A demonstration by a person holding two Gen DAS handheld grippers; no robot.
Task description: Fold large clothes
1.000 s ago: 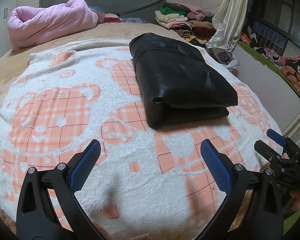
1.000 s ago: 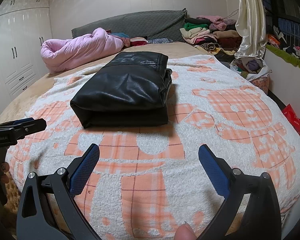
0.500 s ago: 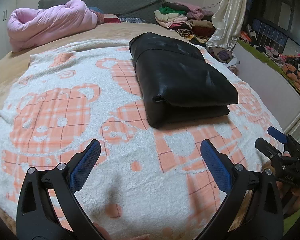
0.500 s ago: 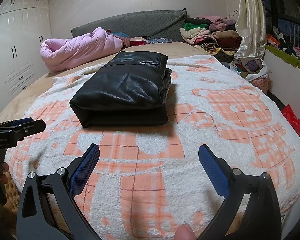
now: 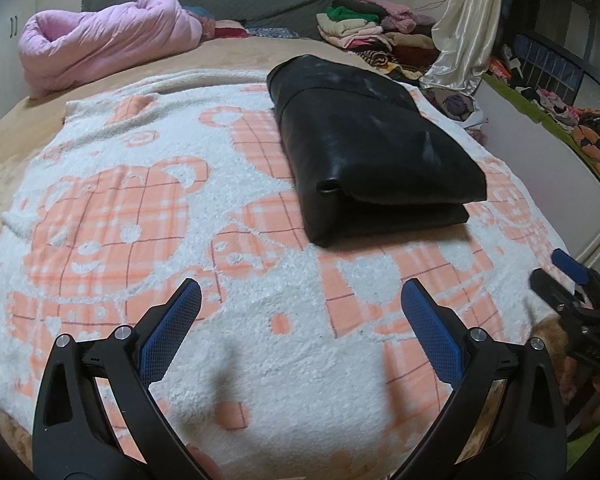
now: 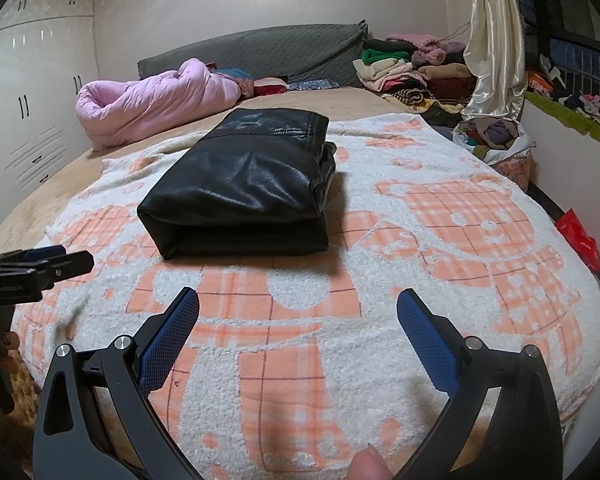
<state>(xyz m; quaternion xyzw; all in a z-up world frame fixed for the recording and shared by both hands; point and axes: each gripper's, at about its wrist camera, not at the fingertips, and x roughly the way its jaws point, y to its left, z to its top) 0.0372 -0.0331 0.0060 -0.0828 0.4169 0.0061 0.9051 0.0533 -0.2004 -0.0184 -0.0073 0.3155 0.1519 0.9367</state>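
Note:
A black leather garment (image 5: 372, 148) lies folded into a thick rectangle on the white and orange bear-pattern blanket (image 5: 140, 208); the right wrist view shows the same garment (image 6: 244, 184) straight ahead on that blanket (image 6: 460, 216). My left gripper (image 5: 300, 296) hovers open over the blanket's near edge, well short of the garment, with nothing between its blue pads. My right gripper (image 6: 298, 304) is open too, empty, facing the garment's folded front edge from a distance. Each gripper shows at the edge of the other's view: right gripper (image 5: 572, 276), left gripper (image 6: 48, 260).
A rolled pink quilt (image 6: 156, 100) lies at the bed's far left by the grey headboard (image 6: 260, 52). Stacked clothes (image 6: 400, 68) and a cream curtain (image 6: 496, 32) stand at the far right. White wardrobes (image 6: 32, 88) line the left wall. A red bag (image 6: 580, 236) lies on the floor right.
Both grippers have drifted slightly back and lower; the folded garment has not moved and both grippers stay open.

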